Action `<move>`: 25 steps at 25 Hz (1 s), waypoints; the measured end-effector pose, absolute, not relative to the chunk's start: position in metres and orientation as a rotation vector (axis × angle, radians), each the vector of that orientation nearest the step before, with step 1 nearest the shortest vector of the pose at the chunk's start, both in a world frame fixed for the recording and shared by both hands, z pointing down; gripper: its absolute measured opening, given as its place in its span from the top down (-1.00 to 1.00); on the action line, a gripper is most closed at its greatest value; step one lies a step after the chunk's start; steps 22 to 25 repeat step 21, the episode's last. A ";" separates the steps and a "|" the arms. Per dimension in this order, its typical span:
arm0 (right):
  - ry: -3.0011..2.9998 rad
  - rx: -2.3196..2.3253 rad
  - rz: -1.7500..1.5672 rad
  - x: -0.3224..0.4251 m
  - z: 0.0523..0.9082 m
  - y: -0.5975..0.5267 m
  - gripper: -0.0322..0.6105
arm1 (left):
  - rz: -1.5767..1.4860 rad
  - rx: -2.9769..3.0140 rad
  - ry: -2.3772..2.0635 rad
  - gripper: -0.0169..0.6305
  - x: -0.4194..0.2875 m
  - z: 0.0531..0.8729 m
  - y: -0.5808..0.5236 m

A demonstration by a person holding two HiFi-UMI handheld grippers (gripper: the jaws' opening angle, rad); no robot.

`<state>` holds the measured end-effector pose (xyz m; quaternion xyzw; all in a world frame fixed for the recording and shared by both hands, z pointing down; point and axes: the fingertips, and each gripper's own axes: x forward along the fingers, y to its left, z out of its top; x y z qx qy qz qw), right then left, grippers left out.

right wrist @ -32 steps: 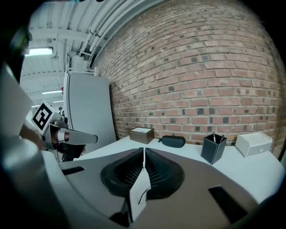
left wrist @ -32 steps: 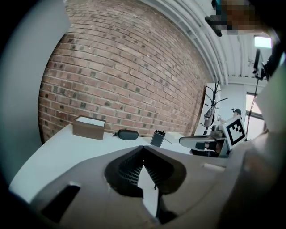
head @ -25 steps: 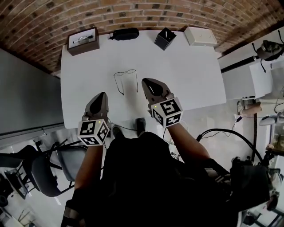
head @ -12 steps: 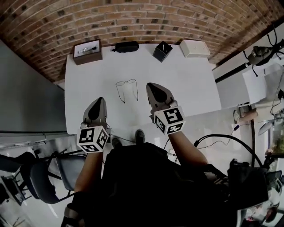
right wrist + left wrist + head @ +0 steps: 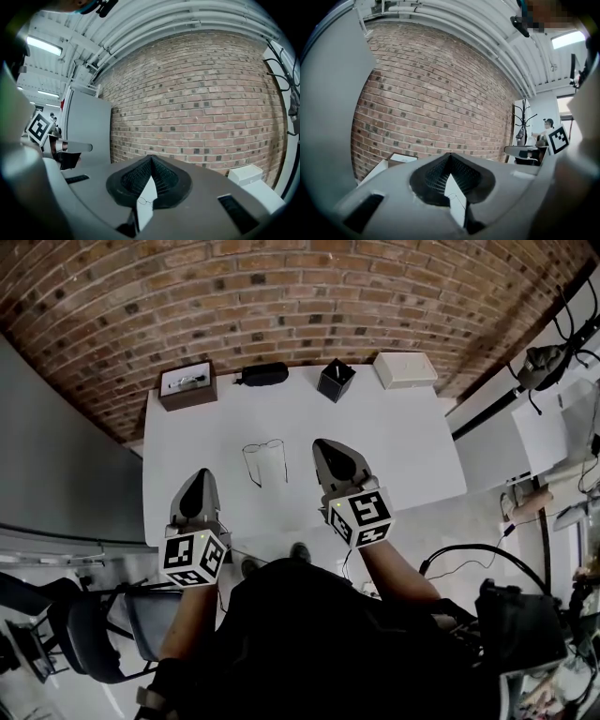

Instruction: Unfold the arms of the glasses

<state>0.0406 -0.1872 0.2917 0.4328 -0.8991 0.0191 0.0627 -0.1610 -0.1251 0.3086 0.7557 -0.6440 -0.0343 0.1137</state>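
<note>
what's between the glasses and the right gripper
Nothing: in the head view only bare white table shows between the glasses and the right gripper.

The person wears a black top [image 5: 300, 634]. The grey, tapered left gripper [image 5: 200, 476] and right gripper [image 5: 324, 446] each carry a white cube [image 5: 194, 557] with black square markers. Their fingers [image 5: 433, 176] have black ribbed pads.

Glasses [image 5: 264, 446] hinges too small

Head view downward, gripper views facing brick wall [image 5: 440, 103]
</note>
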 end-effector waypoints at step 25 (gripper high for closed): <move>-2.742 1.285 0.021 0.023 0.283 -0.181 0.88 | -0.050 2.240 -1.892 0.91 -0.169 0.308 -0.112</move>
